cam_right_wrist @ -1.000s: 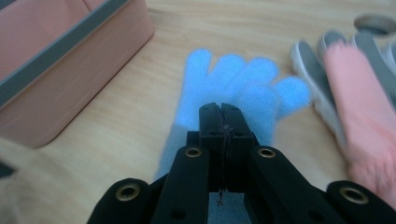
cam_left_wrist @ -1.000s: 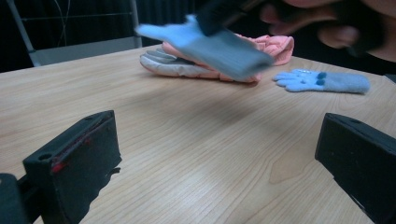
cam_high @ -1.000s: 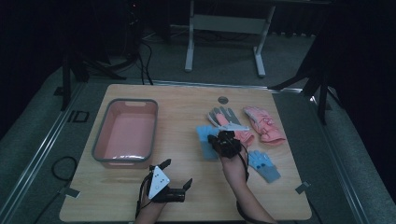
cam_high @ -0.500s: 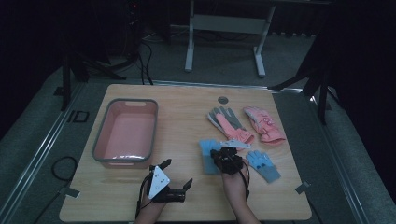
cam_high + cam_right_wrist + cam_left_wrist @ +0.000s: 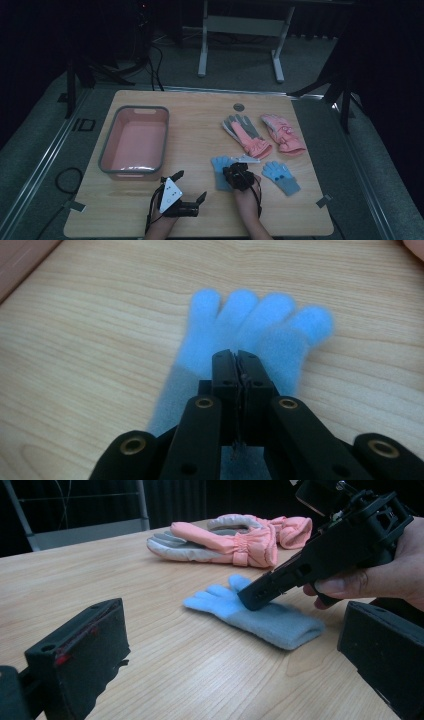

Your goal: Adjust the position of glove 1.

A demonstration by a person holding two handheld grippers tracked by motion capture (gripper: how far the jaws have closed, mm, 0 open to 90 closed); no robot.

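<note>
We see the right gripper (image 5: 235, 357) with its jaws pressed together, tips down on the nearer blue glove (image 5: 240, 335), which lies flat on the wooden table (image 5: 200, 140). Our left gripper (image 5: 187, 187) rests near the front edge, jaws spread wide. The second blue glove (image 5: 281, 176) lies just right, pink gloves (image 5: 262, 134) behind, a pink tub (image 5: 134, 142) left

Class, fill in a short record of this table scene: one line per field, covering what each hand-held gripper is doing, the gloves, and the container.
right hand-held gripper: jaws shut, tips down at the blue glove lying flat
left hand-held gripper: jaws open, nothing between them, low over the table
second blue glove: flat, to the right
pink and grey gloves: two, farther back
pink tub: left side, nothing inside
</note>
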